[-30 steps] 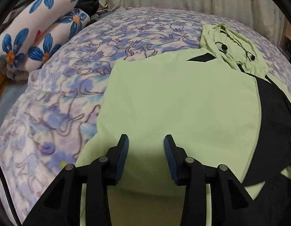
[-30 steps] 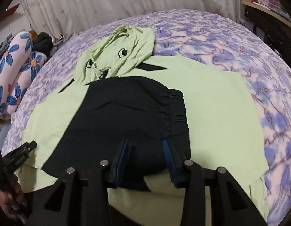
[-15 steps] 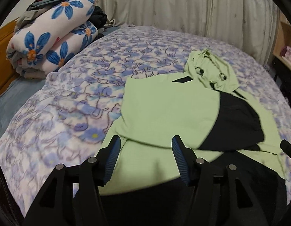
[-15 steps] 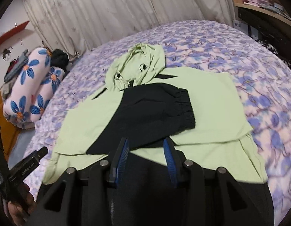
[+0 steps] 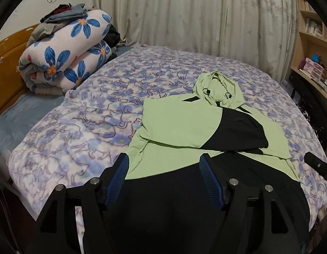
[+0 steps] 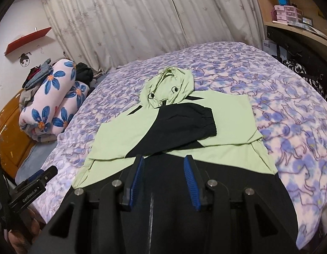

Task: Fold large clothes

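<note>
We see the light green and black hoodie point(image 6: 125, 133) lying flat on the bed point(image 6: 290, 110), hood toward the curtain point(image 6: 142, 17), both sleeves folded across its chest, the black cuff uppermost. Our left gripper point(image 5: 164, 176) hangs above the hem; its fingers have just been opening and stand wide apart with nothing between them. Our right gripper point(image 6: 164, 176) holds its fingers partly open, also gripping nothing. A rolled flowered quilt point(image 5: 66, 55) sits by the headboard.
</note>
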Demonstrator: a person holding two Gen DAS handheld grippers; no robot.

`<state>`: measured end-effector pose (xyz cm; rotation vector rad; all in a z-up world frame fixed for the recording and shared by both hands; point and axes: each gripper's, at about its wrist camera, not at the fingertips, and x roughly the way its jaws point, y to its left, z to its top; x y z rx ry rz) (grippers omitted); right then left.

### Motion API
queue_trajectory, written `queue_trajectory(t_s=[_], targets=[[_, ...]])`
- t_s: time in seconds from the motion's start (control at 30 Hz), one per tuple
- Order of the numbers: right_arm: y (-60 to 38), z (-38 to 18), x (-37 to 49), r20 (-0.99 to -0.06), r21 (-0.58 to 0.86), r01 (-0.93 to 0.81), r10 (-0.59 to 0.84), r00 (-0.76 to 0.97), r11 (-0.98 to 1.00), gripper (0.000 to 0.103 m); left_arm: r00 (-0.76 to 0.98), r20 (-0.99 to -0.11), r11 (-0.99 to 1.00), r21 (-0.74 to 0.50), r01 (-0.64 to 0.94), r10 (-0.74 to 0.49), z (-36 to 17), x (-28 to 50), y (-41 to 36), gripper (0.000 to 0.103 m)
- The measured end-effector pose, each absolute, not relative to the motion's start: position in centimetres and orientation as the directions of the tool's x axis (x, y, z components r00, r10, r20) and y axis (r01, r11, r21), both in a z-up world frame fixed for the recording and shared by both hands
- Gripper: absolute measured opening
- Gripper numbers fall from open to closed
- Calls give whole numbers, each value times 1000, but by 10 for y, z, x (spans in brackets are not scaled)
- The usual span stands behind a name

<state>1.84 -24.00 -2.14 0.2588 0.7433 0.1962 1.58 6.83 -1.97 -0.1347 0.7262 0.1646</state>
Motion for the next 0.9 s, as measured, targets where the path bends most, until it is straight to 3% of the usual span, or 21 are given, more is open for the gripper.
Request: queue_trajectory(t_s=[0.4,0.6,0.9], targets=[[-232,-7,-42,-613,287,-122,280,738,950,39,759,-639,983,-23,-183,127,1,-47,68,71],[-234,-6,-66,-621,241,-128,254,741,962,39,757,-634,983,34,-180,160,-1,-77,84,78],[-260,-15,-86,-654,218,-71,199,730,973,41,699,-701,987,39,-157,139,-33,-87,115,79]])
